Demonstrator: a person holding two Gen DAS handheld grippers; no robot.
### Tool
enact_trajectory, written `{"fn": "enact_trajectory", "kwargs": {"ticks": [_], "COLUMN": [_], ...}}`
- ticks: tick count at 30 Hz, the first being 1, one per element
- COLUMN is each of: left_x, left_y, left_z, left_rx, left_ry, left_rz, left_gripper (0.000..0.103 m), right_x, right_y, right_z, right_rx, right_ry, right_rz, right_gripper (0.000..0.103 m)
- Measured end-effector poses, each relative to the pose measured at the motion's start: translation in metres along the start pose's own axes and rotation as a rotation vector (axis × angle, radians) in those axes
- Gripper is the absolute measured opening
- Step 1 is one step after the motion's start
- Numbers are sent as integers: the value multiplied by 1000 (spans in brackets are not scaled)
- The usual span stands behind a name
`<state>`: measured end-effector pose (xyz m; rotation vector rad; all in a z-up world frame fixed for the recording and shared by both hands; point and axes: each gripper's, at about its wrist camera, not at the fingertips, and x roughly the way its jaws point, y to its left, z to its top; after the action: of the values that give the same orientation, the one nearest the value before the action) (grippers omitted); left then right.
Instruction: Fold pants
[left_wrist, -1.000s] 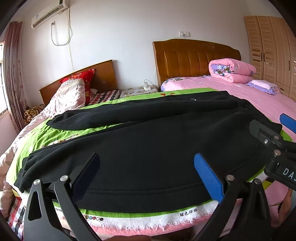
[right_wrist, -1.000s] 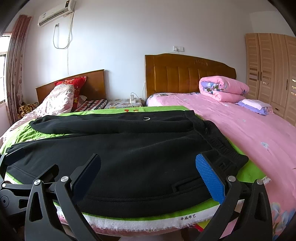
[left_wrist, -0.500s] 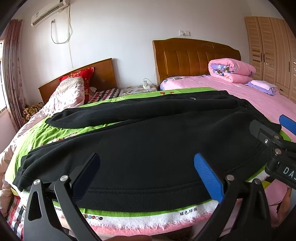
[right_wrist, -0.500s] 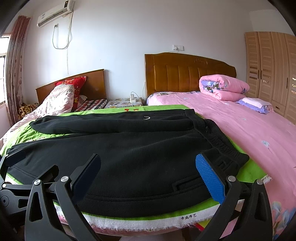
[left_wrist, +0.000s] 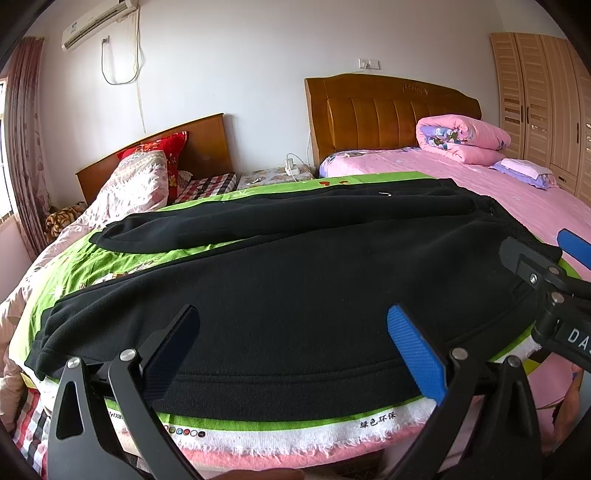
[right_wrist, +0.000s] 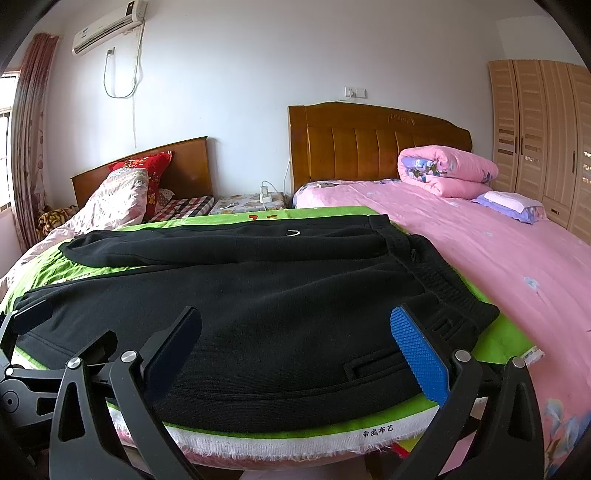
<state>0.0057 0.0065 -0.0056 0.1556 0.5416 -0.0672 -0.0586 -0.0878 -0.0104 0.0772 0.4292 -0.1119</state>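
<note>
Black pants (left_wrist: 295, 280) lie spread flat on a green cloth (left_wrist: 70, 266) on the bed, waistband to the right, legs running left, the far leg slightly apart. The pants also show in the right wrist view (right_wrist: 258, 295). My left gripper (left_wrist: 291, 343) is open and empty, just above the near hem edge of the pants. My right gripper (right_wrist: 295, 343) is open and empty, over the near edge close to the waistband (right_wrist: 443, 280). The right gripper's fingers (left_wrist: 532, 258) show at the right of the left wrist view.
The green cloth's white fringed edge (right_wrist: 295, 439) hangs at the bed's front. A pink bed (right_wrist: 498, 251) with a folded quilt (right_wrist: 447, 170) lies to the right. A second bed with pillows (left_wrist: 140, 177) is at the left. A wardrobe (right_wrist: 543, 133) stands far right.
Both grippers have shifted only slightly; the view has risen a little. The pants have not moved.
</note>
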Motion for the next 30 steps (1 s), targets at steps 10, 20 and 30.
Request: {"fn": "enact_trajectory", "kwargs": {"ticks": [10,20,30], "left_x": [0,0,1], "left_y": [1,1,0], "left_z": [-1,-2,-6], "left_rx": [-2,-2,-7], "left_ry": [1,6,22], "left_rz": [-1,-2,-2], "left_gripper": [102,102,102], "right_x": [-3,0,1], "right_y": [2,4,5], "right_z": [-4,-3,-2], "right_rx": [3,10,17], "right_ry": [5,24,42], "right_rz": [3,9,14], "right_gripper": [99,99,99]}}
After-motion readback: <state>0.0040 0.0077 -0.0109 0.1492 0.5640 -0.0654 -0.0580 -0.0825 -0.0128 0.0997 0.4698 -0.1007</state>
